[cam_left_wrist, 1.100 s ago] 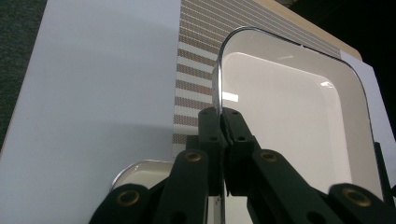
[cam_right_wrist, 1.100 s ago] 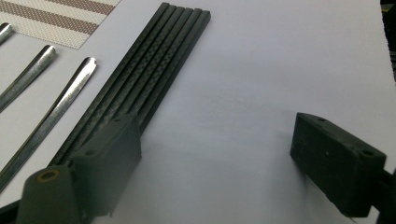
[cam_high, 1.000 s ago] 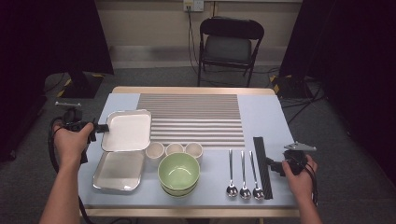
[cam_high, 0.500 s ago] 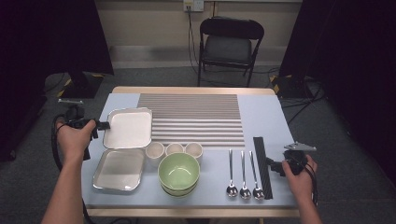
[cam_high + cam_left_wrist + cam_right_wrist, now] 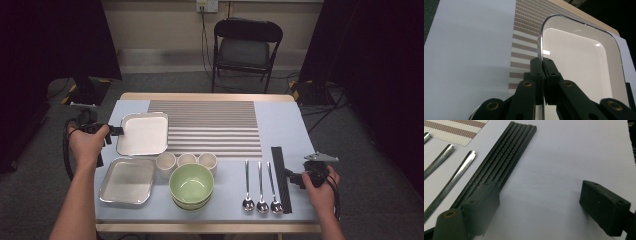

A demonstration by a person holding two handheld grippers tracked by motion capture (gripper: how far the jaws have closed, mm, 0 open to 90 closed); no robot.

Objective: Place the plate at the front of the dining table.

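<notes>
A person's left hand-held gripper [image 5: 116, 131] grips the near-left rim of a white rectangular tray [image 5: 145, 133], its jaws pinched tight on the thin metal edge, as the left gripper view confirms [image 5: 543, 65]. The tray stretches away from that gripper toward the striped placemat [image 5: 210, 125], its right edge overlapping the mat's left border, and appears slightly raised off the pale blue surface [image 5: 280, 120]. Just behind the gripper, toward the person, a second, steel-coloured tray [image 5: 127, 181] lies flat. The next move looks to turn on this: the held tray lies straight ahead of the left gripper, long axis running roughly along the mat's stripes, so setting it down likely means pushing further across onto the mat.

The right hand-held gripper [image 5: 295, 178] rests well apart at the surface's far side, jaws wide and holding nothing; in the right gripper view [image 5: 539, 202] a bundle of black chopsticks [image 5: 499, 162] lies just beside one jaw, with spoons [image 5: 451, 182] beyond. The left hand is plainly the nearer one to the tray.

No brand, label or legible writing is visible.
</notes>
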